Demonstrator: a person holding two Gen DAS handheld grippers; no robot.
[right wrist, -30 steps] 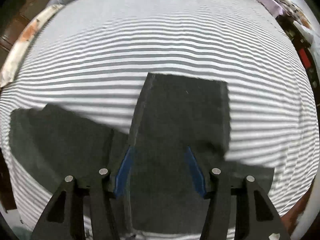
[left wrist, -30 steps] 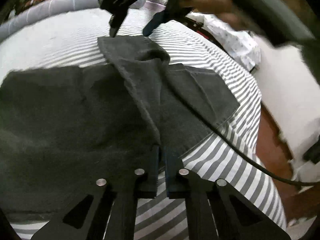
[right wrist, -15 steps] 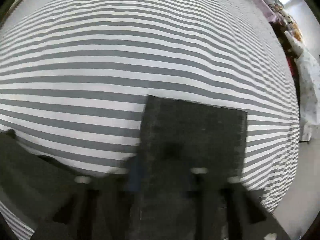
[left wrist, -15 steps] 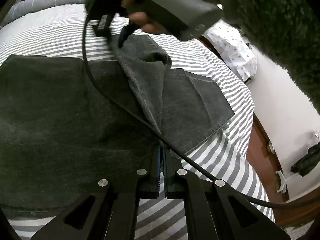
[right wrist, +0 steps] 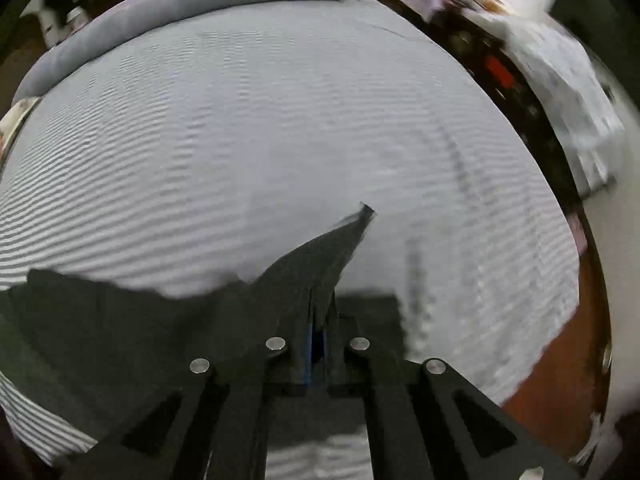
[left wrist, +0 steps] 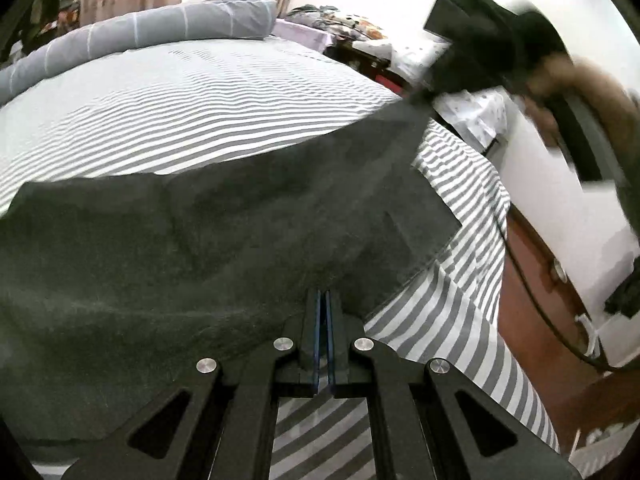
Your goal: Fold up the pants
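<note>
Dark grey pants (left wrist: 192,240) lie across a bed with a grey and white striped sheet (left wrist: 200,112). My left gripper (left wrist: 322,300) is shut on the near edge of the pants, at the bottom middle of the left wrist view. My right gripper (right wrist: 318,308) is shut on another part of the pants (right wrist: 320,256) and holds it lifted off the bed, so a pointed flap of cloth sticks up past its tips. In the left wrist view that lifted cloth runs up to the right gripper's blurred body (left wrist: 480,52), held by a hand (left wrist: 560,88).
A grey bolster (left wrist: 140,32) lies along the far edge of the bed. A brown wooden bed frame (left wrist: 540,320) and a white wall stand to the right. A black cable (left wrist: 532,292) hangs there. Cluttered cloth and furniture (right wrist: 520,60) sit beyond the bed's far right corner.
My right gripper shut on the pants leg and swept it up and to the right, off the bed. The fold it lay in has pulled out into a taut sheet. My left gripper kept its grip.
</note>
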